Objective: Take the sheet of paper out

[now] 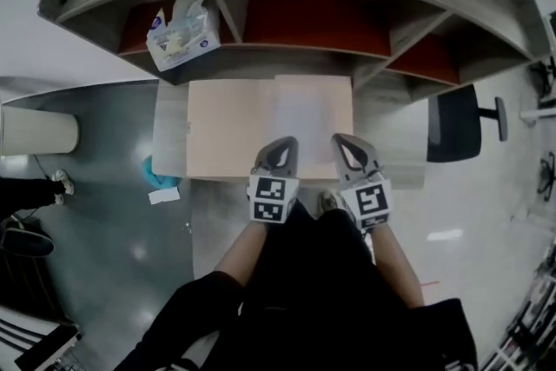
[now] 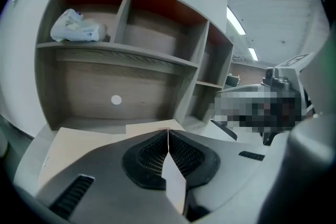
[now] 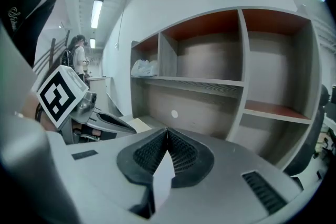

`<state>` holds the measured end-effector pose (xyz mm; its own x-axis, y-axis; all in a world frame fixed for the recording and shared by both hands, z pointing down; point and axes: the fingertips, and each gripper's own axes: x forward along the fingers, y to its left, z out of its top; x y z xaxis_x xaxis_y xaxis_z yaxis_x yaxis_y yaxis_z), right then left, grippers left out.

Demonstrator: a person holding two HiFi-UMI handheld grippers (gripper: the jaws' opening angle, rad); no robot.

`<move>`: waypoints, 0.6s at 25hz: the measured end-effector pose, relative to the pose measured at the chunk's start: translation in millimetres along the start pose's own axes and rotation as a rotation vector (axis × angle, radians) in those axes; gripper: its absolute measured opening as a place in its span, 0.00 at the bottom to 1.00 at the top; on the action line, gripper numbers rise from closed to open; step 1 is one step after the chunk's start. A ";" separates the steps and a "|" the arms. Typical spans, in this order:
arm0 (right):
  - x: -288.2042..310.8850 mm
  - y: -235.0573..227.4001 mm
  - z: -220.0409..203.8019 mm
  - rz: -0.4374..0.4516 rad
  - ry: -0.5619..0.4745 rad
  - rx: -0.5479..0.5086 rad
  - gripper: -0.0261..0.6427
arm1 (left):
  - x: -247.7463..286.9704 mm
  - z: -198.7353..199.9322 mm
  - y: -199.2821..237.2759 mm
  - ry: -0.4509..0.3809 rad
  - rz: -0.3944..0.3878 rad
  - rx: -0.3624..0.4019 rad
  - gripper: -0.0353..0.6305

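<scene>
While the left gripper [image 1: 280, 143] [image 2: 168, 134] and right gripper [image 1: 346, 141] [image 3: 167, 132] sit side by side, each has its jaws pressed together, pinching the near edge of the sheet of paper [image 1: 304, 113] [image 2: 176, 183] [image 3: 160, 178]. That pale sheet lies over the right part of a beige folder [image 1: 226, 126] on the desk, long axis running near to far, far edge pointing at the shelf unit [image 1: 313, 22]. A tissue pack [image 1: 182, 35] sits in the far-left compartment.

white sheet of paper [image 1: 306, 113], near edge pinched
</scene>
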<state>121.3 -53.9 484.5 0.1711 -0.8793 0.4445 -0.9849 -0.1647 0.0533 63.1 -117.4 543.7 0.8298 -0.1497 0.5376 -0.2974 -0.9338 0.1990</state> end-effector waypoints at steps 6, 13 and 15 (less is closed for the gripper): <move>4.1 -6.6 -8.7 -0.112 0.058 0.060 0.07 | 21.4 -10.7 9.8 0.064 -0.110 0.027 0.12; 18.3 2.3 -20.8 -0.181 0.117 0.103 0.06 | 31.5 -24.7 27.0 0.106 -0.169 0.041 0.12; 22.4 4.2 -25.7 -0.184 0.135 0.115 0.07 | 35.8 -28.9 31.3 0.117 -0.176 0.034 0.12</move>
<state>120.3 -62.8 517.6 0.3344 -0.7634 0.5526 -0.9267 -0.3730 0.0454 69.8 -142.6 592.8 0.8065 0.0538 0.5887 -0.1347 -0.9529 0.2716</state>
